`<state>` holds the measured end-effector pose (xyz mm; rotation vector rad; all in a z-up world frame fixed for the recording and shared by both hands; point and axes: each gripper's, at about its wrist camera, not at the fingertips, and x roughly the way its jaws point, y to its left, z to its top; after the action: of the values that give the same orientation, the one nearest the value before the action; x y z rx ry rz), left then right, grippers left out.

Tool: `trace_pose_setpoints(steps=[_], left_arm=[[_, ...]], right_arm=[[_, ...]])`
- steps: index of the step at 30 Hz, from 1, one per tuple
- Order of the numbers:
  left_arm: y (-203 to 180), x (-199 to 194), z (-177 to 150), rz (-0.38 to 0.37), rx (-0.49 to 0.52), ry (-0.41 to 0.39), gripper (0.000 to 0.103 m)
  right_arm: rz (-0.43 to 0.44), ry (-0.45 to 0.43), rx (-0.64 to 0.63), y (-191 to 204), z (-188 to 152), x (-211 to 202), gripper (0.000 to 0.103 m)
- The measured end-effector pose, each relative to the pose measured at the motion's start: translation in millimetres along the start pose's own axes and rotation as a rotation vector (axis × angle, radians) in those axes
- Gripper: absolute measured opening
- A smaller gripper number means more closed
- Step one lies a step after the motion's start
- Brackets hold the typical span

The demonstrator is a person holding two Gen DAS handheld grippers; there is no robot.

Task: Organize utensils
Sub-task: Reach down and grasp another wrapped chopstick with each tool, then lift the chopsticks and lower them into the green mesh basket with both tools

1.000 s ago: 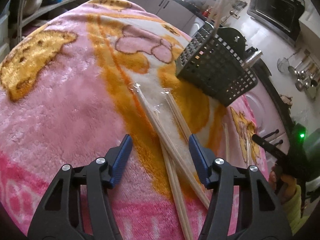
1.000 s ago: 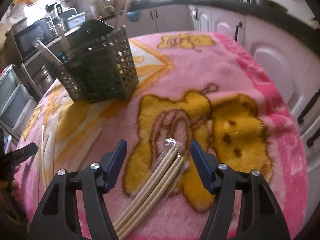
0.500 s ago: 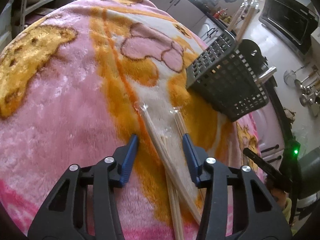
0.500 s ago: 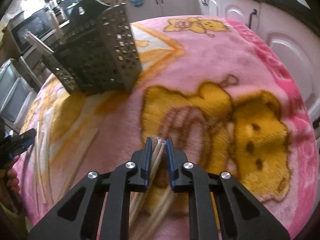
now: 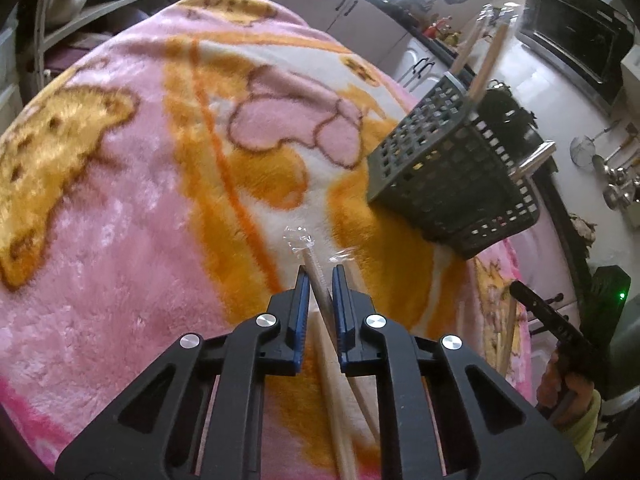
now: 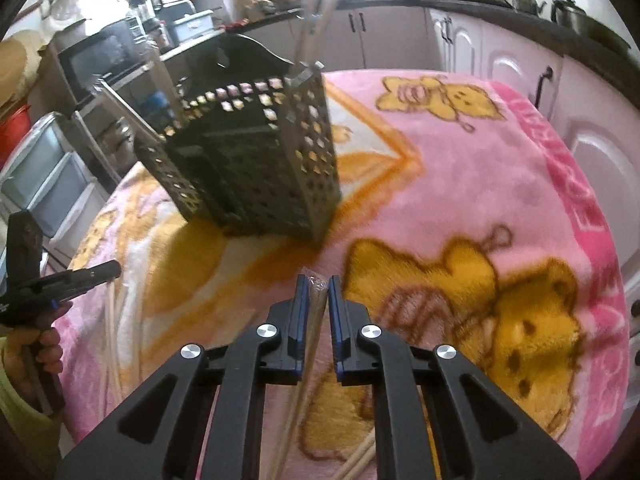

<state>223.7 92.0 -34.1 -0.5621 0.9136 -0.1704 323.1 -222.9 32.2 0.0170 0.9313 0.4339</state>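
A dark perforated utensil basket (image 5: 452, 176) stands on the pink and orange blanket (image 5: 120, 200), with chopsticks sticking up from it; it also shows in the right wrist view (image 6: 256, 168). My left gripper (image 5: 321, 280) is shut on a plastic-wrapped pair of chopsticks (image 5: 316, 276), lifted slightly off the blanket, short of the basket. My right gripper (image 6: 318, 290) is shut on another wrapped pair of chopsticks (image 6: 314, 304), in front of the basket's near corner.
More loose chopsticks lie on the blanket (image 5: 506, 340), also seen at the left in the right wrist view (image 6: 114, 320) and at the bottom (image 6: 356, 460). Kitchen cabinets (image 6: 520, 68), a microwave (image 5: 576, 36) and shelves ring the table.
Both grippers went from open to shut on wrapped chopsticks. The right one has lifted its pair and moved closer to the basket. The left closed last.
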Motion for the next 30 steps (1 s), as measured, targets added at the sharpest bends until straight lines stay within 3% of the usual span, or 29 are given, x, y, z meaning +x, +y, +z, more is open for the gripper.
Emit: trace_pose_setpoints(steps=[15,30], left_arm=[[-71.6,-72.7,22.7,-0.066,0.173,-0.187,0.001],[-129.8,-102.1,54.9,-0.102,0.262,-0.333,0.001]], right_arm=[[0.097,-0.18,-0.103,52.7,30.8,-66.0,0.005],[0.109,-0.418,-0.153,75.3,62.4,-125.5,0.005]])
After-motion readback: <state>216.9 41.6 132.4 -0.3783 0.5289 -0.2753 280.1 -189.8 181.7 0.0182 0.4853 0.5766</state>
